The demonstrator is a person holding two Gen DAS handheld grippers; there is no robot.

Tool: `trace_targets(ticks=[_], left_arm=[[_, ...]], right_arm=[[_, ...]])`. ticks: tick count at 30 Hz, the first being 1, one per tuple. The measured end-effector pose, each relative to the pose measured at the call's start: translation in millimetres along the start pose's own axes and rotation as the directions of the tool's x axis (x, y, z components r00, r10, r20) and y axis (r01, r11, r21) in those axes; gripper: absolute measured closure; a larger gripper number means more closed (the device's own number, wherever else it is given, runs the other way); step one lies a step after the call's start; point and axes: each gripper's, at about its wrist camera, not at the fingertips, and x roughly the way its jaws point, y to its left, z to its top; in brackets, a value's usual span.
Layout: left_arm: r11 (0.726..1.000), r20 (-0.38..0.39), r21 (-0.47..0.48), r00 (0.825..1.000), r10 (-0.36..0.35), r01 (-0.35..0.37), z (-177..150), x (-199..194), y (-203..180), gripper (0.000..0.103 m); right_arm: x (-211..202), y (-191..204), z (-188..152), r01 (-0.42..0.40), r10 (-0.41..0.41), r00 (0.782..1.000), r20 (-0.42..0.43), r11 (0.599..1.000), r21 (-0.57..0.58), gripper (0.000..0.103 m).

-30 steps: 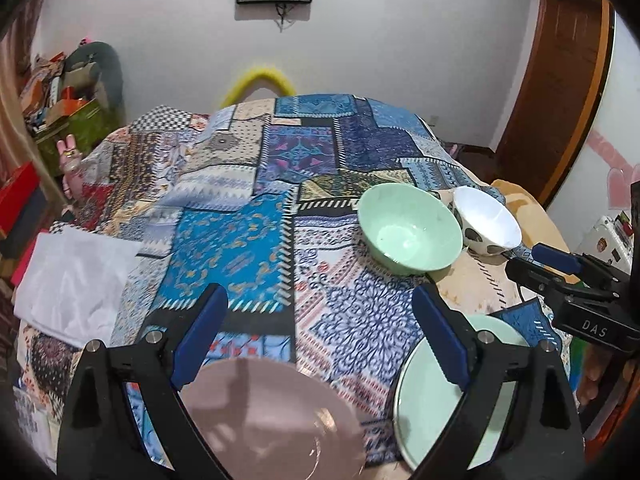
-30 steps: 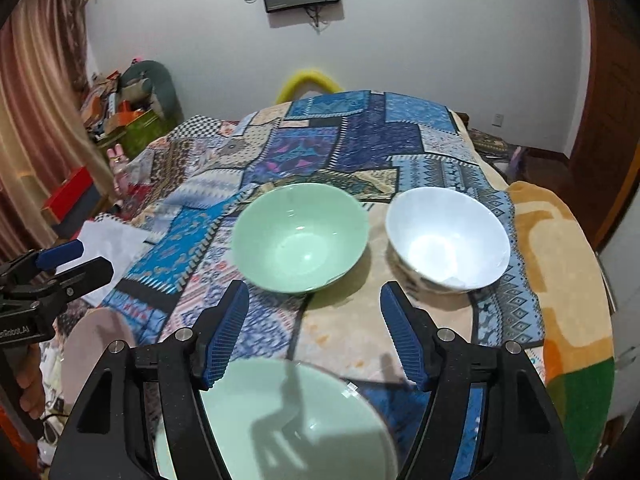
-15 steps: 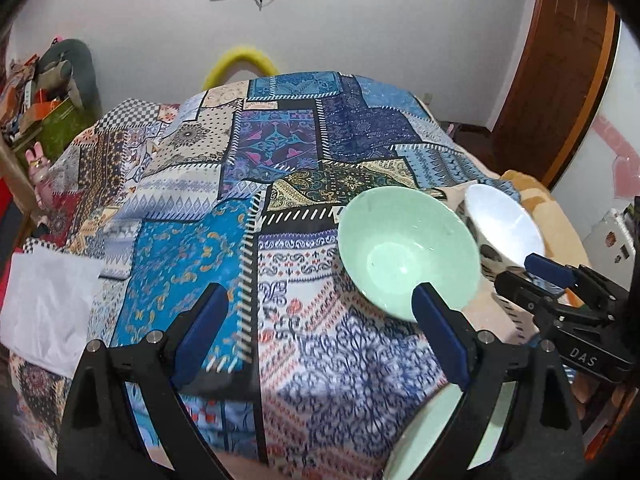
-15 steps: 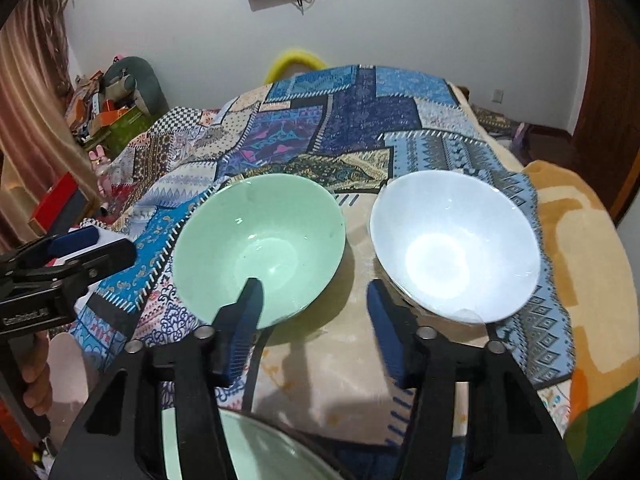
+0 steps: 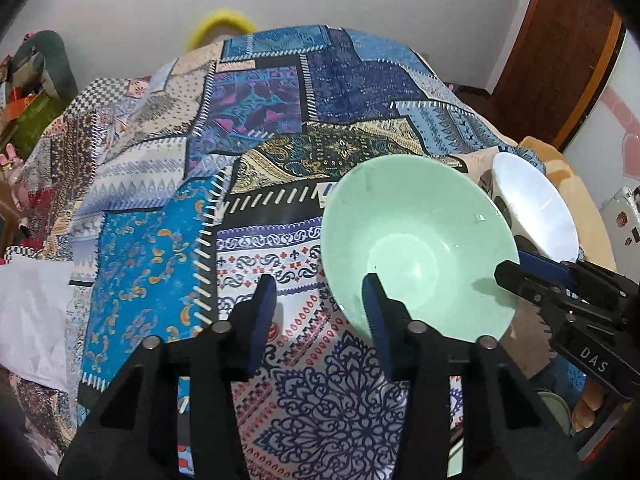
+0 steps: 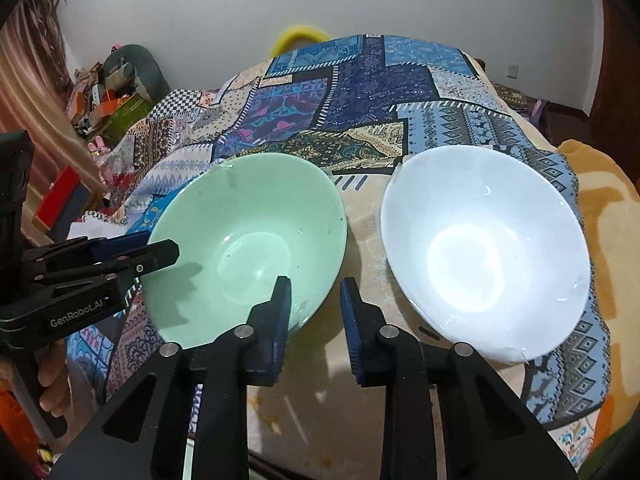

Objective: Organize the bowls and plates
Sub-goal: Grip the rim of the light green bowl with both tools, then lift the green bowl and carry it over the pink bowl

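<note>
A mint green bowl [image 5: 416,248] [image 6: 248,240] and a white bowl [image 6: 484,252] [image 5: 536,208] stand side by side on the patchwork cloth [image 5: 256,128]. My left gripper [image 5: 318,308] straddles the green bowl's near left rim, one finger inside the bowl and one outside, jaws partly closed with a gap. My right gripper [image 6: 314,308] straddles the green bowl's near right rim the same way, jaws narrowed but apart. Each gripper shows in the other's view, the right one [image 5: 520,268] and the left one [image 6: 160,248].
A pale green plate [image 5: 554,412] peeks out at the near right edge. A white cloth [image 5: 28,320] lies at the left. Clutter and boxes [image 6: 108,96] stand by the far left wall. A wooden door [image 5: 560,48] is at the right.
Both grippers moved forward to the green bowl and narrowed their jaws around its rim. The pink and green plates slid out of view below.
</note>
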Motion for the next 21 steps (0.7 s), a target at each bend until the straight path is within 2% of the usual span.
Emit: trace_targets(ticks=[13,21], left_arm=[[0.999,-0.057,0.016,0.997,-0.043,0.044,7,31,-7,0.088],[0.998,-0.066,0.024,0.996,-0.054,0.056,5,32,-8,0.089]], right_arm=[[12,0,4,-0.034,0.034,0.999,-0.010,0.999,0.023,0.082],[6,5,0,-0.020,0.020,1.000,-0.013,1.000,-0.003,0.083]])
